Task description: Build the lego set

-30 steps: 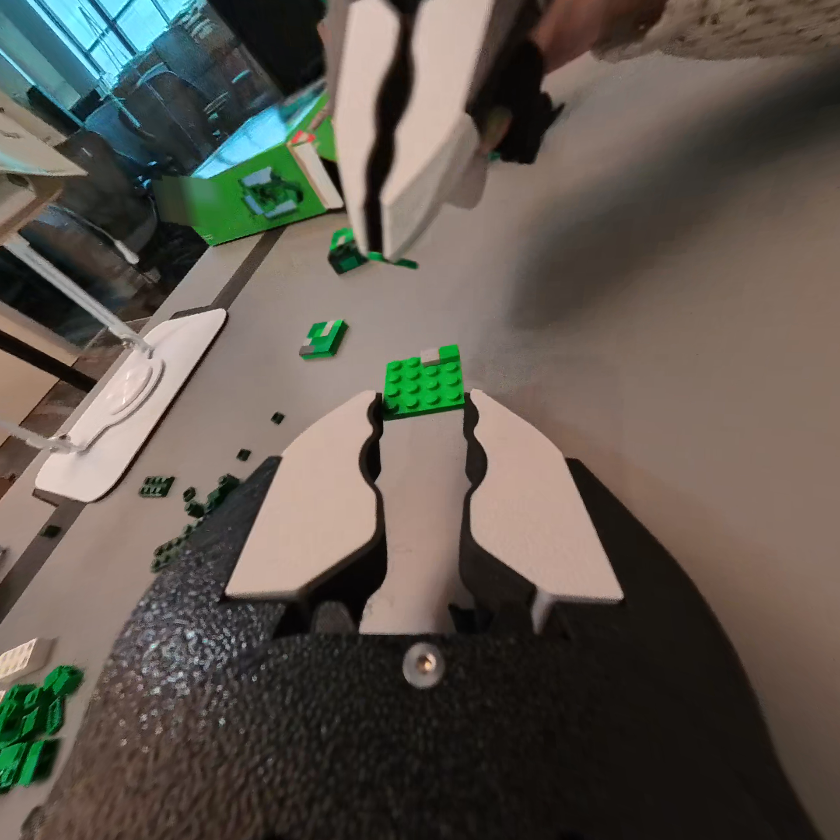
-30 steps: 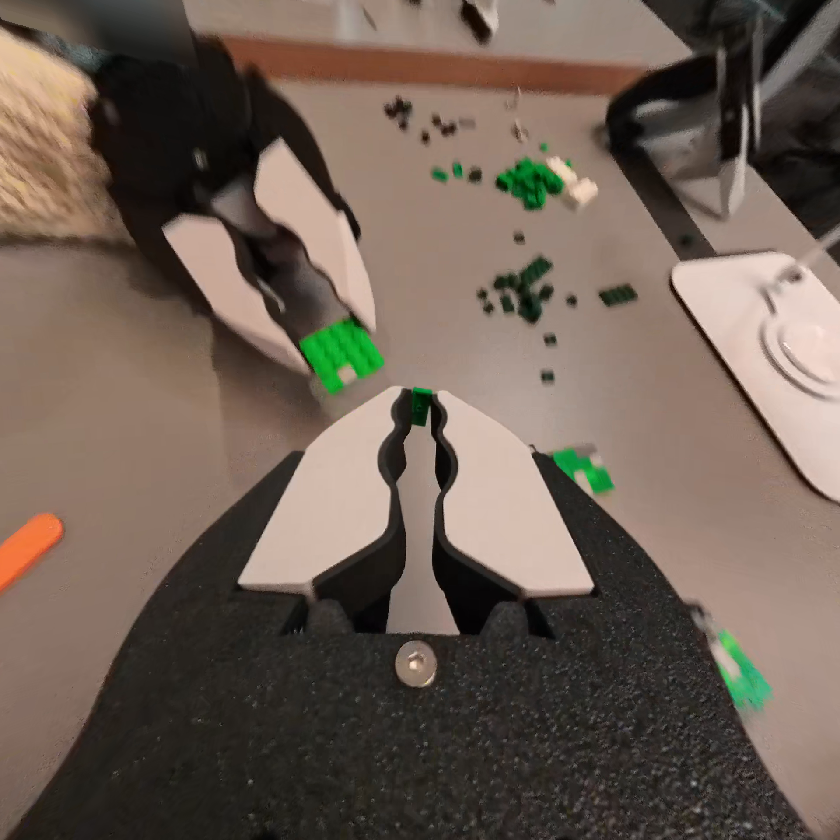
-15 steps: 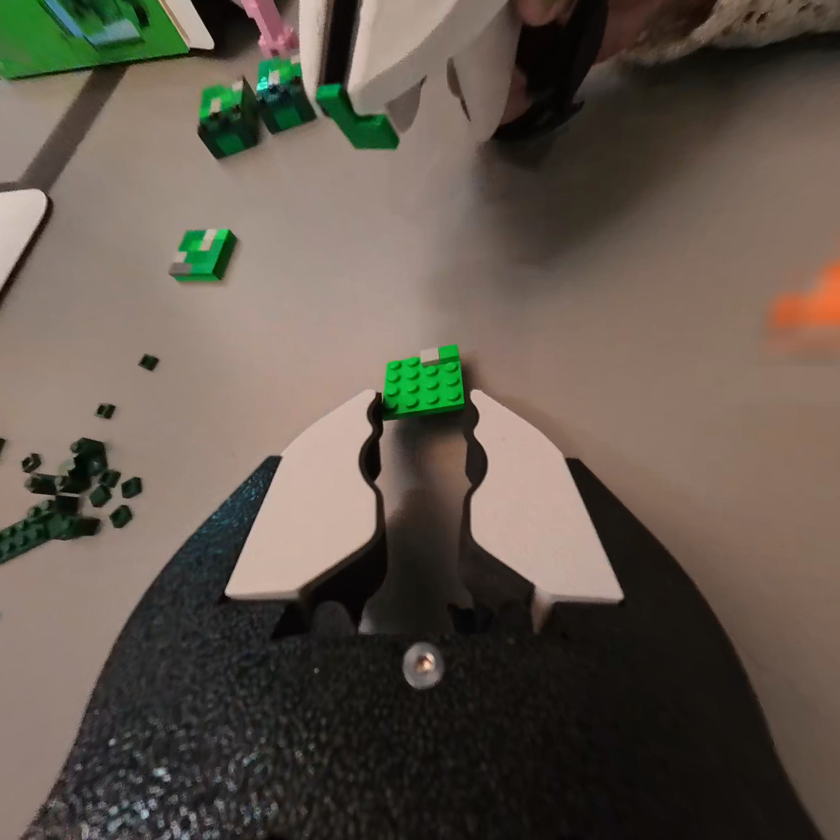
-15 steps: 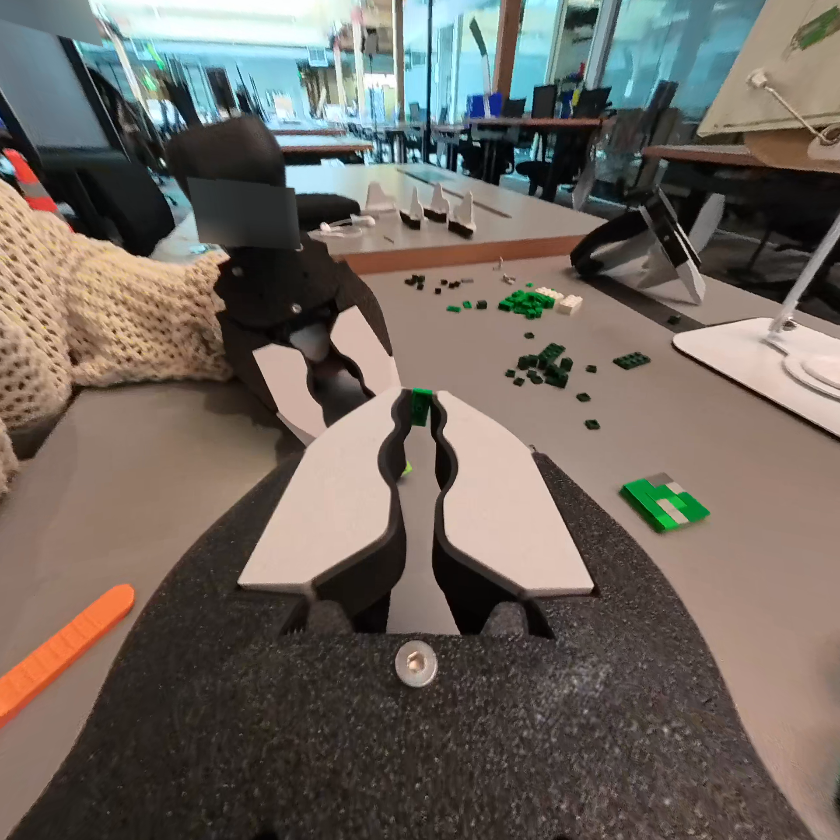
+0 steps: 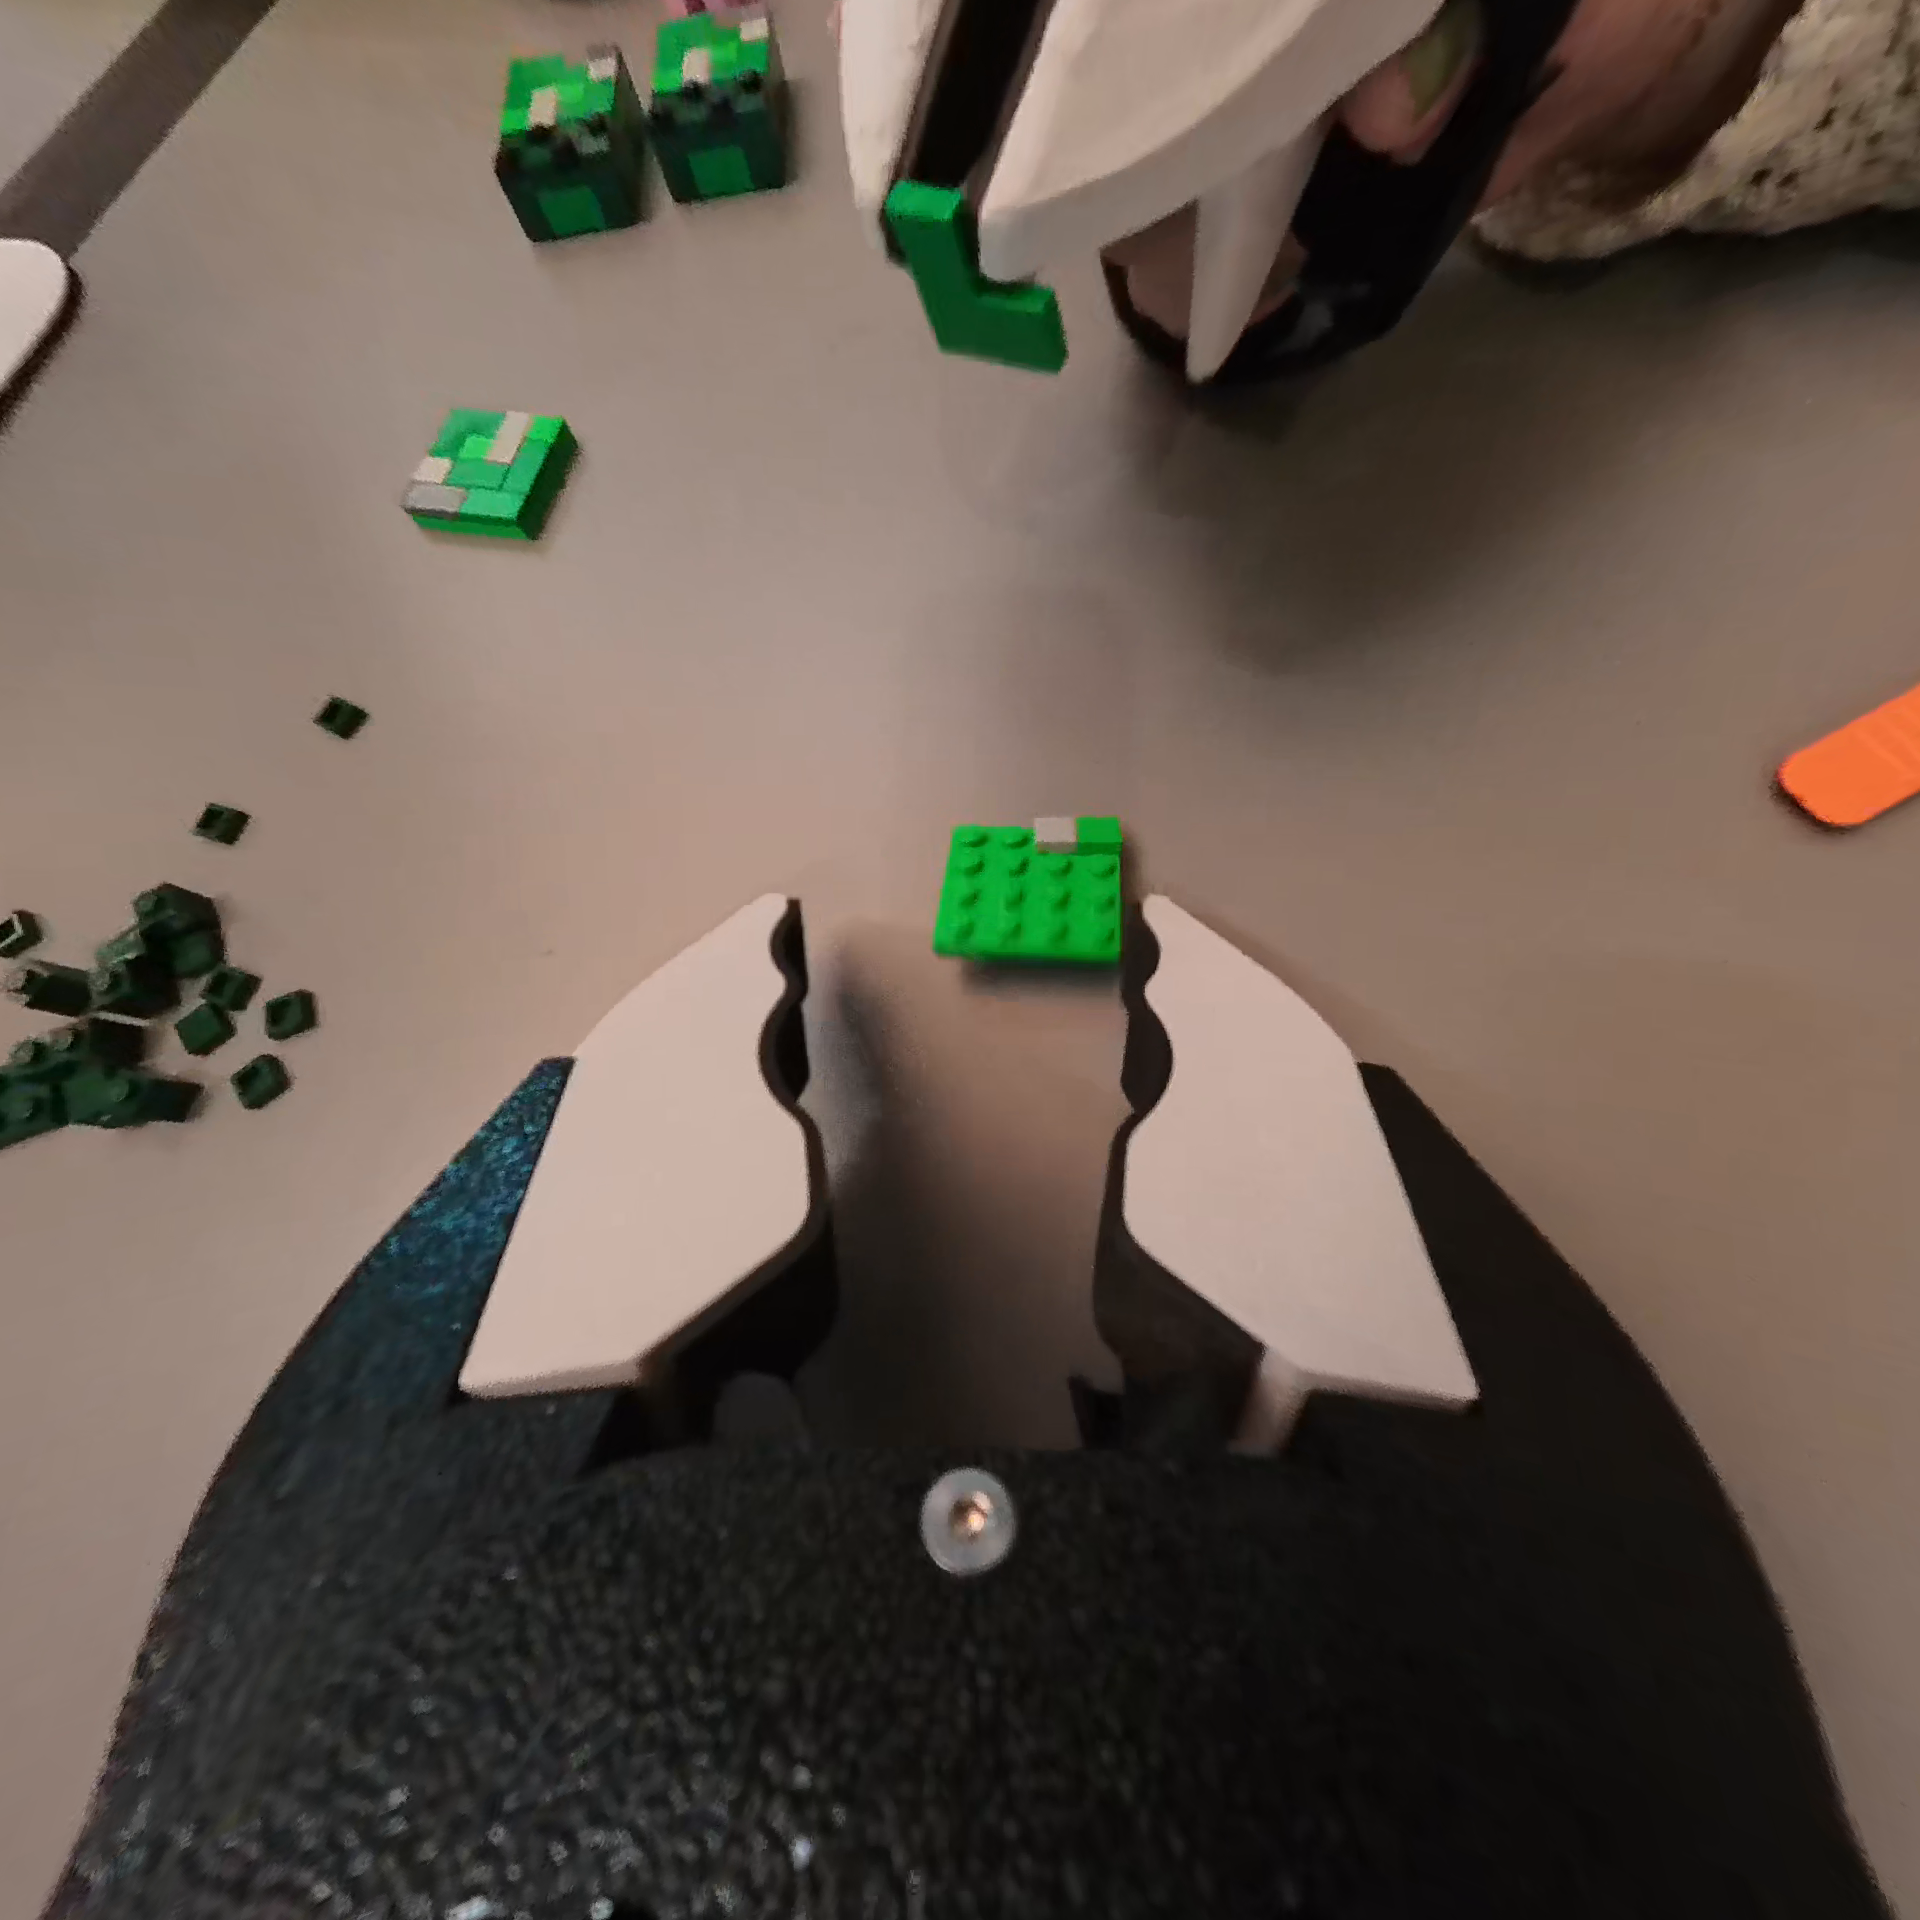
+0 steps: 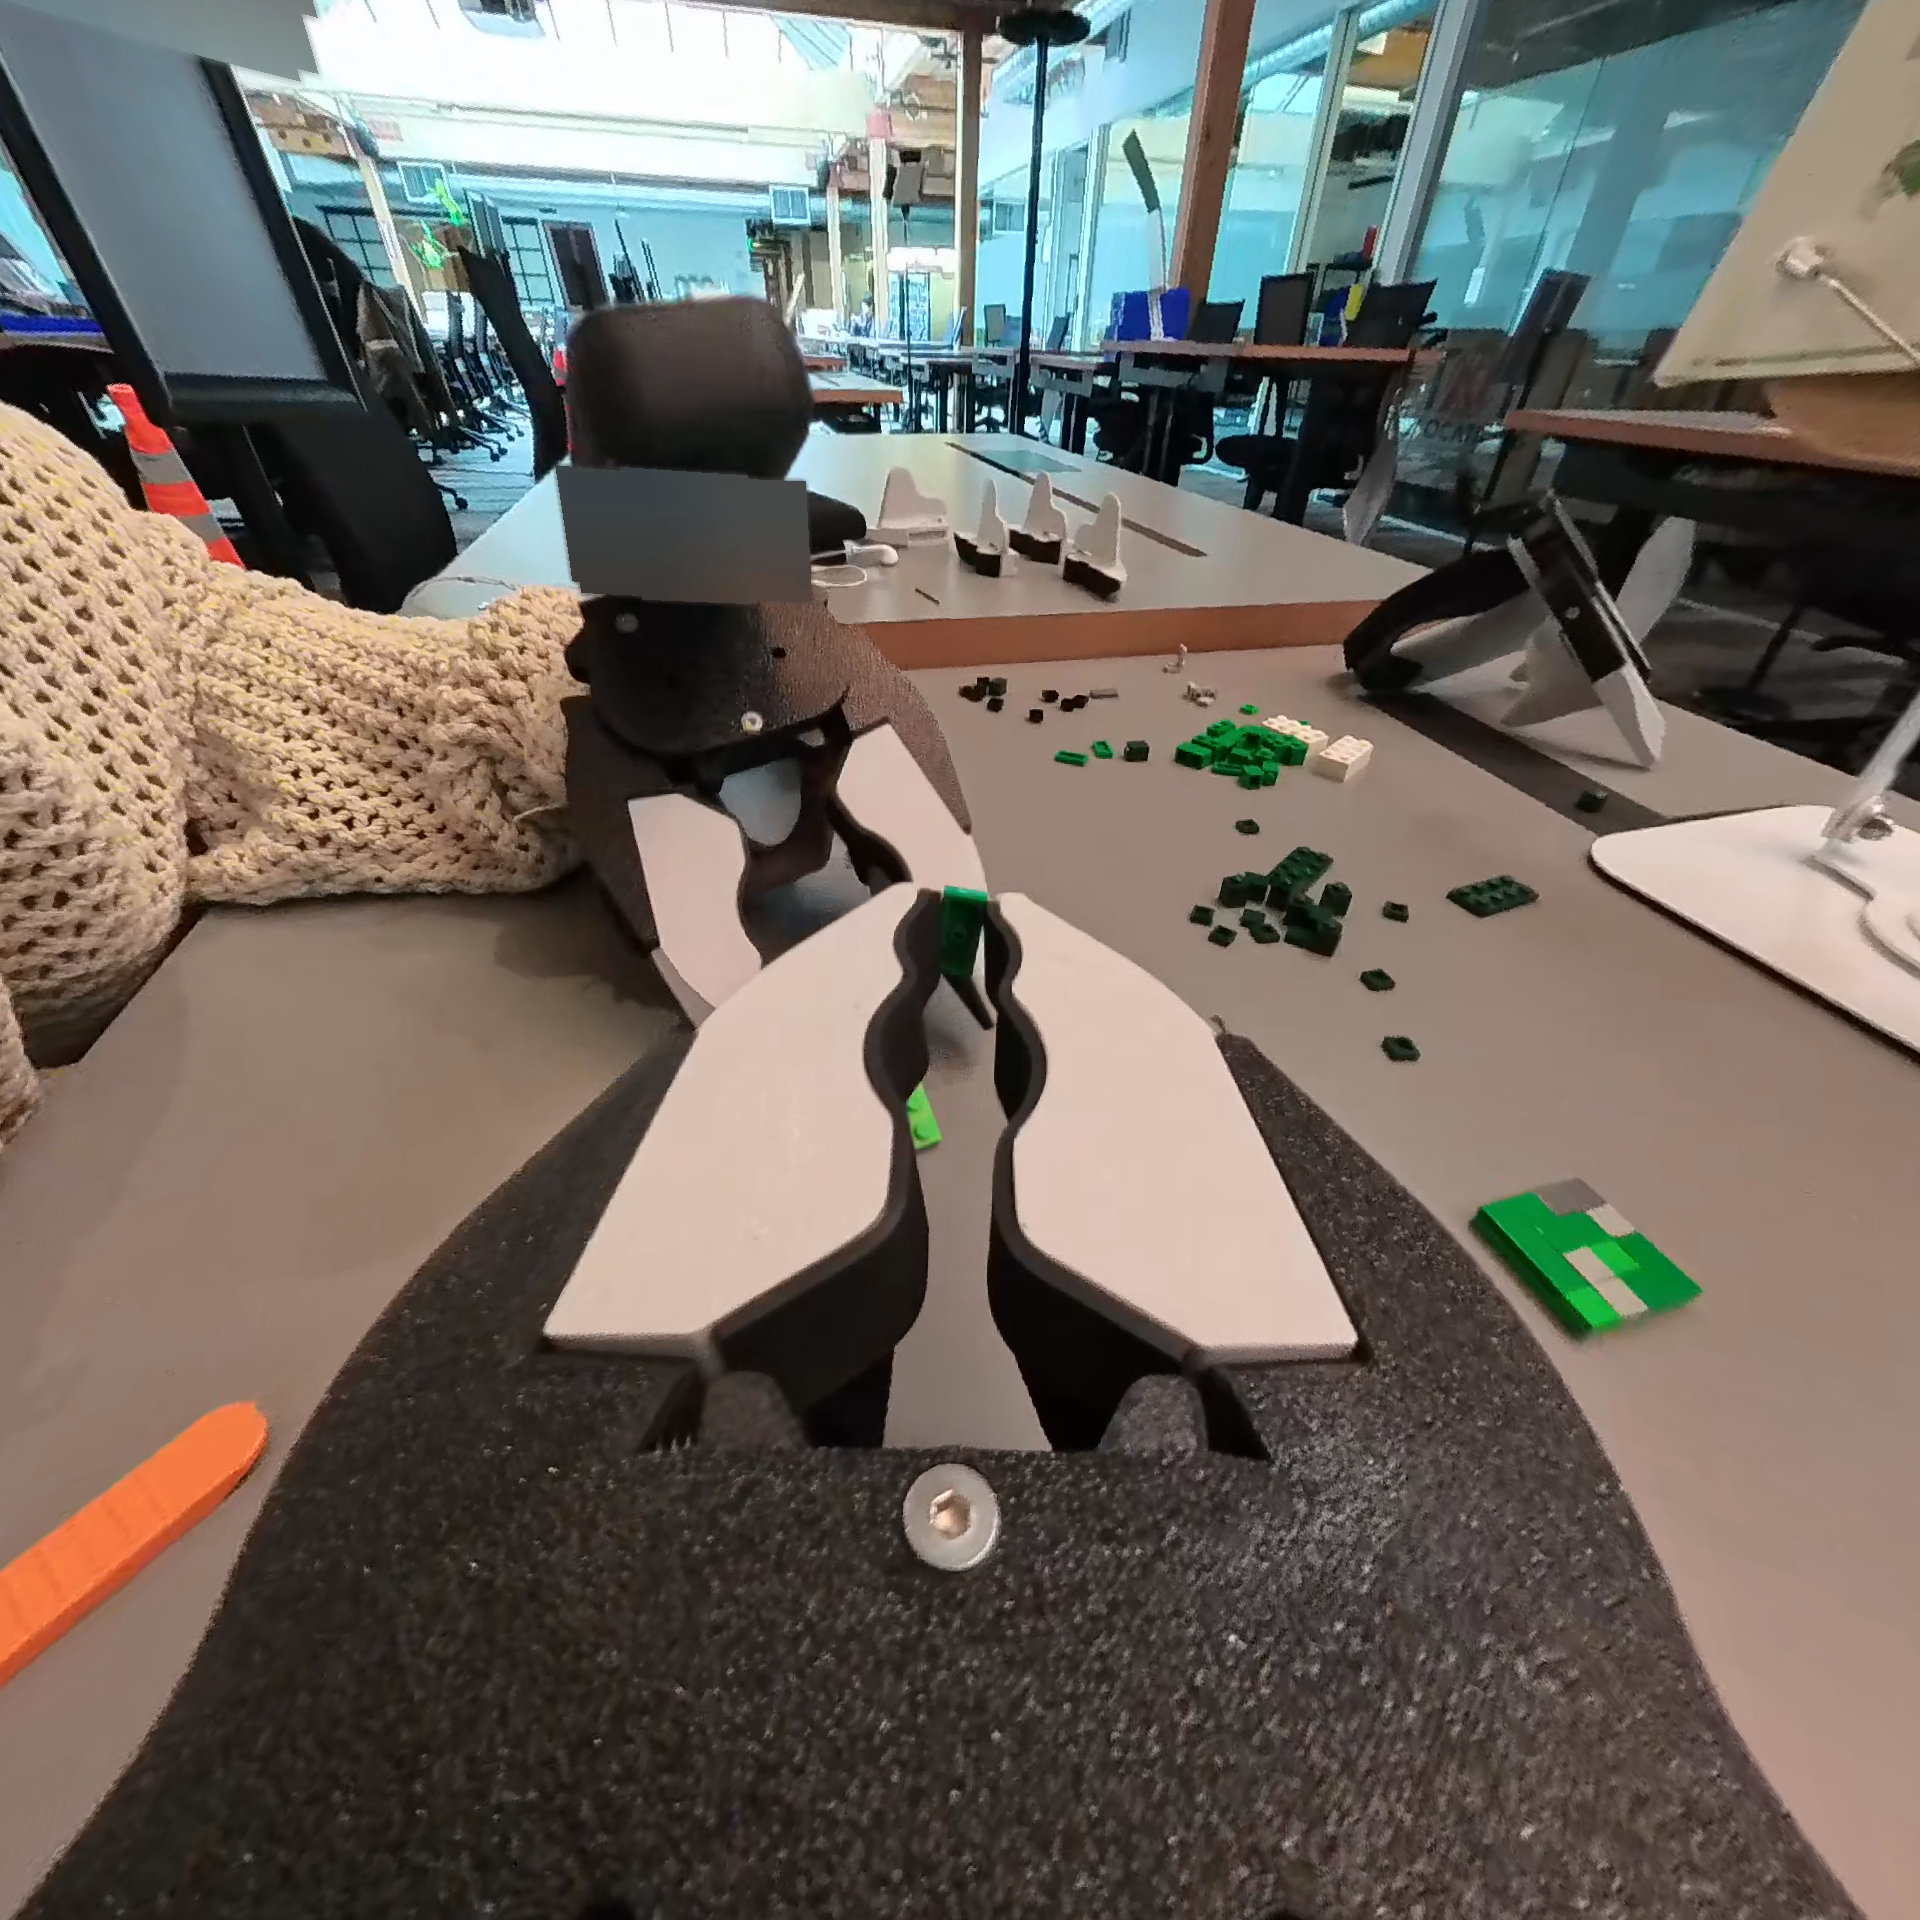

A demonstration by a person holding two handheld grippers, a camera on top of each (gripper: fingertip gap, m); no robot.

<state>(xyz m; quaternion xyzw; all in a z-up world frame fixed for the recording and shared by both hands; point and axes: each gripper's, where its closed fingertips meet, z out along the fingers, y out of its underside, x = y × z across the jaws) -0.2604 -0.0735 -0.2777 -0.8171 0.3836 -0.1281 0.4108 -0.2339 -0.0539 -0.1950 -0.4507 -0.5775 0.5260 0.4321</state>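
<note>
The green plate [image 5: 1029,899] lies flat on the table [image 5: 1351,675], just beside one fingertip of the left gripper [image 5: 966,914], whose jaws stand apart. The right gripper [image 5: 961,223], clamped on an L-shaped green piece [image 5: 971,286], hangs well beyond, likely ready to press it onto the plate.

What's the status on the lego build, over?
Left gripper open, green plate lying by its right fingertip. Right gripper shut on L-shaped green piece, held above the table. Nothing between them.

Bright green studded plate [image 5: 1029,902] lies flat on the table; a green L-shaped piece [image 5: 977,283] hangs upright, clamped
</note>
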